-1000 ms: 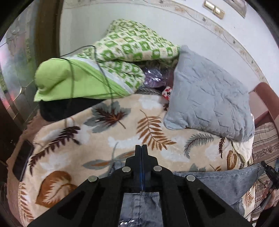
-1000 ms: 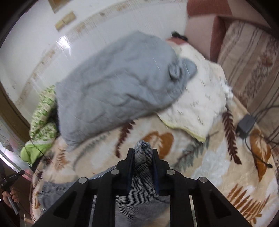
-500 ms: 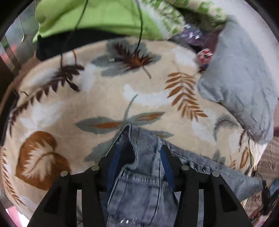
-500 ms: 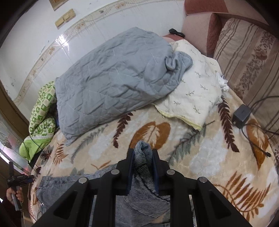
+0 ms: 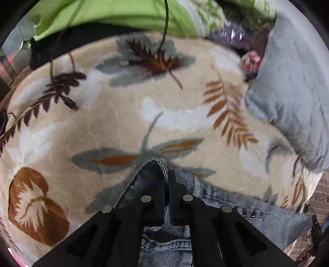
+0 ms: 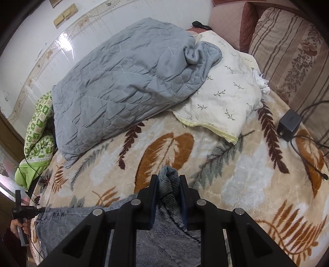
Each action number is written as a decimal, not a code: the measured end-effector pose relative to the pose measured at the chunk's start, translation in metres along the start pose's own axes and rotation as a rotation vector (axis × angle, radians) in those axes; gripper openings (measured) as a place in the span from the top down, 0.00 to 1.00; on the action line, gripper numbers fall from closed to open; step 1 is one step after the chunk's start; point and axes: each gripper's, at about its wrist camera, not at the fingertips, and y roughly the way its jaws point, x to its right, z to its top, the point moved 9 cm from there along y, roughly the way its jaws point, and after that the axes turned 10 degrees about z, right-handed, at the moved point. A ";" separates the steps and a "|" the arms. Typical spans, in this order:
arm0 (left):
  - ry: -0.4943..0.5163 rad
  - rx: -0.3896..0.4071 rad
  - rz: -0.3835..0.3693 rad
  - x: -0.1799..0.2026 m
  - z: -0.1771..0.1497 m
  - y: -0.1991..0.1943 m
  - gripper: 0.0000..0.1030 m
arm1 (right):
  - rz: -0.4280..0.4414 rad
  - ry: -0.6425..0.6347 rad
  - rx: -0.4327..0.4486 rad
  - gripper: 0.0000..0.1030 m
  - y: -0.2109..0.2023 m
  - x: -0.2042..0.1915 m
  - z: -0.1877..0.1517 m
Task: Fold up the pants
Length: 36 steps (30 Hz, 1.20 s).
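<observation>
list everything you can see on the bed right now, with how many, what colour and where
jeans: one, faded blue, near edge of blanket
blanket: one, beige with leaf print, covering bed
quilt: one, grey, by wall
pillow: one, cream with sprigs, beside quilt
bedding: green, folded, far end
charger: one, black, with cable, right side
left gripper: black, shut on jeans
right gripper: black, shut on jeans
hand: one, holding left gripper's handle
</observation>
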 end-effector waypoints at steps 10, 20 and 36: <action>-0.002 0.229 -0.230 -0.011 0.000 -0.134 0.98 | 0.055 -0.017 0.158 0.80 -0.056 -0.043 0.035; 0.033 0.317 -0.301 -0.080 -0.129 -0.188 0.98 | 0.104 0.041 0.188 0.80 -0.126 -0.005 -0.056; 0.003 0.164 -0.200 -0.137 -0.250 -0.109 0.97 | 0.267 0.303 -0.028 0.71 -0.160 0.058 -0.198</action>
